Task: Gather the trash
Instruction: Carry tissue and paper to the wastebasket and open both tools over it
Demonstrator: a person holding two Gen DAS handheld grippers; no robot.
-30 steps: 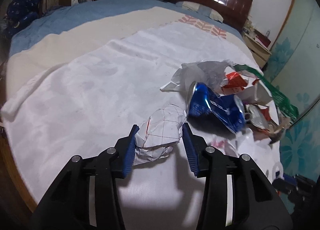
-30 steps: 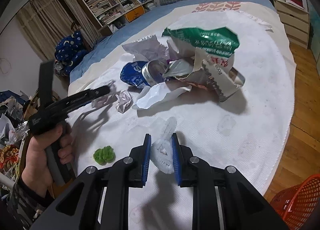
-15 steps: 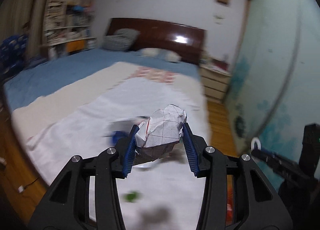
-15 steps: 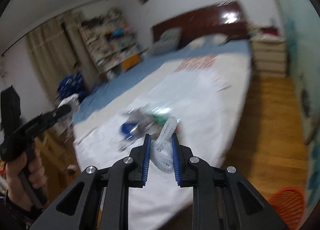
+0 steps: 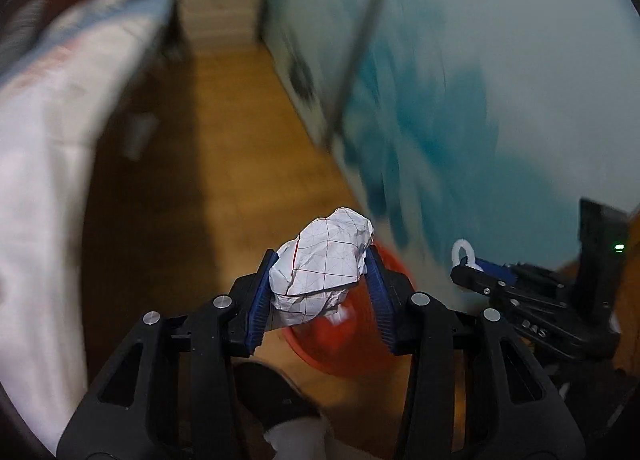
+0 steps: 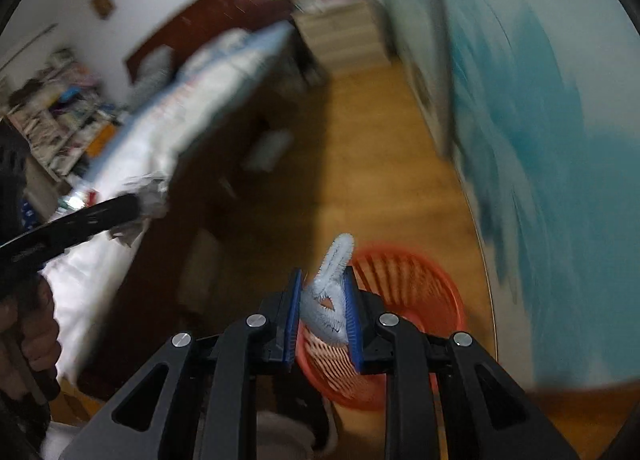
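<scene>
My left gripper [image 5: 320,260] is shut on a crumpled ball of white grid paper [image 5: 322,264], held over the wooden floor. Just behind the paper sits an orange plastic basket [image 5: 340,344], partly hidden by the fingers. My right gripper [image 6: 322,280] is shut on a folded pale-blue fuzzy piece of trash [image 6: 332,292], which hangs above the near rim of the same orange basket [image 6: 404,300]. In the left wrist view the right gripper [image 5: 480,276] shows at the right edge with the pale piece in its tips. In the right wrist view the left gripper [image 6: 136,211] shows at the left.
The bed [image 6: 168,131] with its white sheet runs along the left, with a dark headboard and a bookshelf behind. A pale wall with teal flowers [image 5: 460,99] stands at the right, close behind the basket. A dark shoe [image 5: 272,396] shows at the bottom. A hand [image 6: 32,340] grips the left tool.
Both grippers swung away from the trash pile on the bed, rightward and down toward the floor. The orange basket now sits right under them. Both still hold their pieces.
</scene>
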